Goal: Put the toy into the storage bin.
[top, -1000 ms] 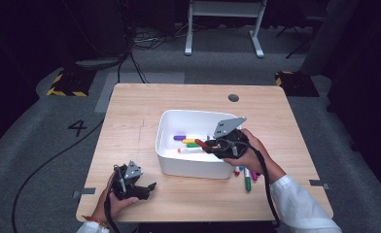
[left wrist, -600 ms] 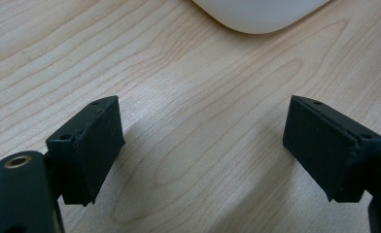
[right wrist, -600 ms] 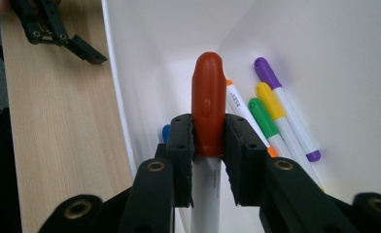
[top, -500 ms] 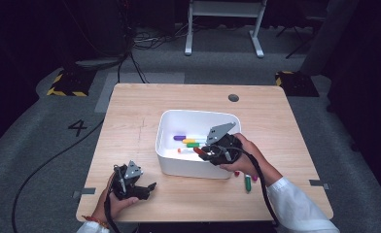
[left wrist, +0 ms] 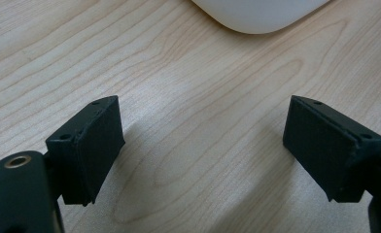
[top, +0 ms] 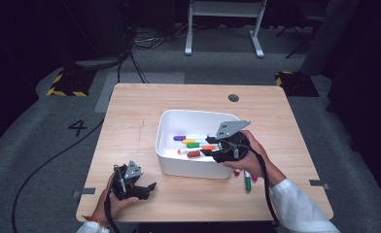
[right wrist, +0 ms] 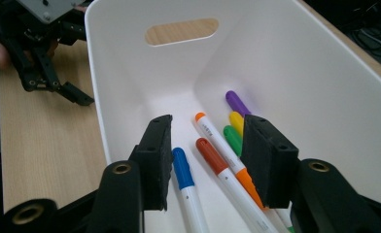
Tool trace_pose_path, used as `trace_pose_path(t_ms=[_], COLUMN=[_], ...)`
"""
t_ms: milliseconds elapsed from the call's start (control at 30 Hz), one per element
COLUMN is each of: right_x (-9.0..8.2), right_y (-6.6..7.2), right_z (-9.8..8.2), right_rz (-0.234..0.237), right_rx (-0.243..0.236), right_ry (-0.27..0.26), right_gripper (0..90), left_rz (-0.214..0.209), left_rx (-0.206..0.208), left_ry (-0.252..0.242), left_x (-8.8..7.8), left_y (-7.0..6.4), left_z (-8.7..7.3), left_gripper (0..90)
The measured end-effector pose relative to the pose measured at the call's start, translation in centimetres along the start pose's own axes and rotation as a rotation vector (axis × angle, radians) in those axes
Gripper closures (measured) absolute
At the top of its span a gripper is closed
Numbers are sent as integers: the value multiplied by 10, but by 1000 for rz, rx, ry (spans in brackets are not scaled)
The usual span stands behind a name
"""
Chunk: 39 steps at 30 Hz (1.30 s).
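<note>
Right gripper view, markers (right wrist: 217,162) below parted hand-held gripper (right wrist: 207,160)

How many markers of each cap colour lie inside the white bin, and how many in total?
In the white bin:
purple marker: 1
yellow marker: 1
green marker: 1
orange marker: 1
red marker: 1
blue marker: 1
Total: 6

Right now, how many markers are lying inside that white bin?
6: purple marker, yellow marker, green marker side by side by the bin wall; orange marker and red marker beside them; blue marker just beside the red. Others could hide beneath the right tool.
</note>
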State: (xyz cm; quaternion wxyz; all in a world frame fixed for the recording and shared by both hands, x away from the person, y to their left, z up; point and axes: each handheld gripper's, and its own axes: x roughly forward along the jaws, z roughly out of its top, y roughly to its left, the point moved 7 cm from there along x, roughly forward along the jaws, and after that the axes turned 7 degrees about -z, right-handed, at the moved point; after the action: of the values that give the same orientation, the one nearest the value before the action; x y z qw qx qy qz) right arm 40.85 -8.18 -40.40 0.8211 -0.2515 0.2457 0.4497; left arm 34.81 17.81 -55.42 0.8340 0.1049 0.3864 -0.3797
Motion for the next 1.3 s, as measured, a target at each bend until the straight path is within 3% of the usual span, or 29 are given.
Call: trace_pose_path(t_ms=[200, 367, 400, 433, 467, 567, 600, 633, 667, 700, 733, 767, 800, 867, 900, 967, 1000, 1100, 1300], right_x=[-15, -42, -42, -53, -53, -73, -73, -79, -79, -82, -82, -80, -80, -71, -71, -59, -59, -47, -43], right_y=[-10, -31, -31, -41, -41, -63, -63, -74, -74, -84, -84, -92, -92, -103, -103, -109, -109, -108, -95], right_z=[0, -6, -6, -11, -11, -27, -27, -39, -39, -54, -54, -70, -70, -97, -97, -124, -124, -153, -169], right_rz=[-44, -136, -136, -176, -176, -247, -247, -274, -274, -295, -295, -322, -322, -355, -355, -348, -348, -333, -302], right_rx=[13, 40, 40, 58, 58, 112, 112, 133, 133, 156, 156, 183, 183, 217, 217, 272, 272, 298, 311], right_ry=[-39, -75, -75, -83, -83, -92, -92, -81, -81, -66, -66, -42, -42, 6, 6, 49, 49, 106, 112], right_gripper=[525, 510, 510, 510, 510, 509, 509, 509, 509, 509, 509, 509, 509, 510, 510, 511, 511, 514, 517], left_rz=[2, -1, -1, 0, 0, 0, 0, 0, 0, 0, 0, 0, 0, -1, -1, 0, 0, 0, 0], left_rx=[2, 2, 2, 1, 1, 2, 2, 2, 2, 3, 3, 2, 2, 1, 1, 1, 1, 3, 1], left_ry=[-1, 0, 0, 0, 0, 0, 0, 0, 0, 0, 0, 0, 0, 0, 0, 0, 0, 0, 0], left_x=[0, 0, 0, 0, 0, 0, 0, 0, 0, 0, 0, 0, 0, 0, 0, 0, 0, 0, 0], left_y=[0, 0, 0, 0, 0, 0, 0, 0, 0, 0, 0, 0, 0, 0, 0, 0, 0, 0, 0], left_z=[0, 0, 0, 0, 0, 0, 0, 0, 0, 0, 0, 0, 0, 0, 0, 0, 0, 0, 0], left_gripper=[148, 148, 148, 148, 148, 148, 148, 148, 148, 148, 148, 148, 148, 148, 148, 148, 148, 147, 148])
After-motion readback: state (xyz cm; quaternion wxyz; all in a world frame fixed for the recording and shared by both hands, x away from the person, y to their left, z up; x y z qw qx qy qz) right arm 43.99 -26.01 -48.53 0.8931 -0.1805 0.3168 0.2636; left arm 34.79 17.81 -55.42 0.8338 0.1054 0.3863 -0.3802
